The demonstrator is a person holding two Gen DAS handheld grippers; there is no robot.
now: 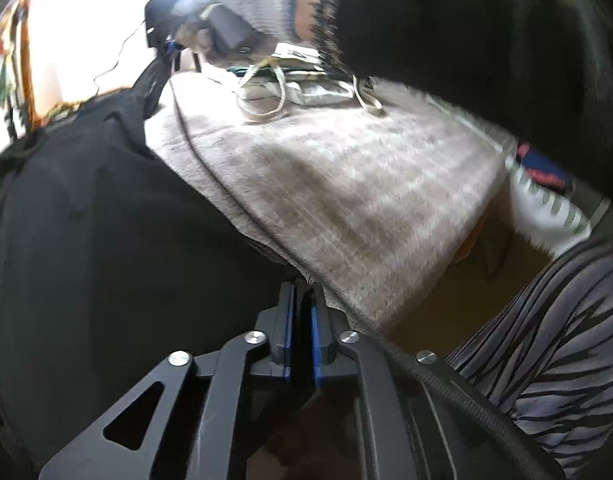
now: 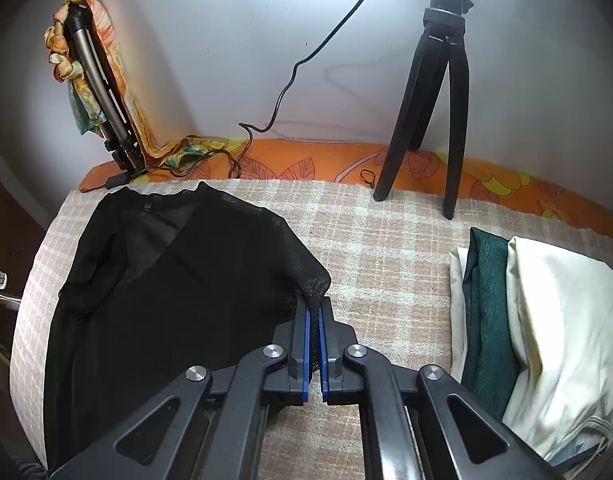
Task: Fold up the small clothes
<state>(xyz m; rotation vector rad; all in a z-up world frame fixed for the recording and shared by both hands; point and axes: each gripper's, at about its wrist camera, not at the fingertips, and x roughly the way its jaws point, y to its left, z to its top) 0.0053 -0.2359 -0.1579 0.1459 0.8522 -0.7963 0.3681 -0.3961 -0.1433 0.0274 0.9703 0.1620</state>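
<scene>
Your right gripper (image 2: 314, 312) is clamped on a corner of the black mesh garment (image 2: 166, 272); fabric sits pinched between the blue pads. The rest of the garment lies spread over the left part of the plaid blanket (image 2: 386, 248), collar end toward the wall. Your left gripper (image 1: 302, 300) has its jaws nearly together at the garment's edge (image 1: 106, 240); the view is blurred, so you can't tell if cloth is actually caught between them.

The surface is a beige-and-white checked blanket over an orange flowered sheet (image 2: 306, 164) that shows along the far edge. A white wall (image 2: 226, 48) stands behind. A black tripod (image 2: 434, 100) stands on the blanket's far edge under a bright light. A second, folded tripod (image 2: 98, 88) leans on the wall at left, draped with an orange patterned cloth (image 2: 82, 40). A black cable (image 2: 306, 60) runs down the wall. On the right lies a stack of folded clothes, cream (image 2: 558, 320) and dark green (image 2: 486, 312).

In the left wrist view, a gloved hand (image 1: 242, 12) with a black sleeve (image 1: 446, 40) holds the other gripper.
</scene>
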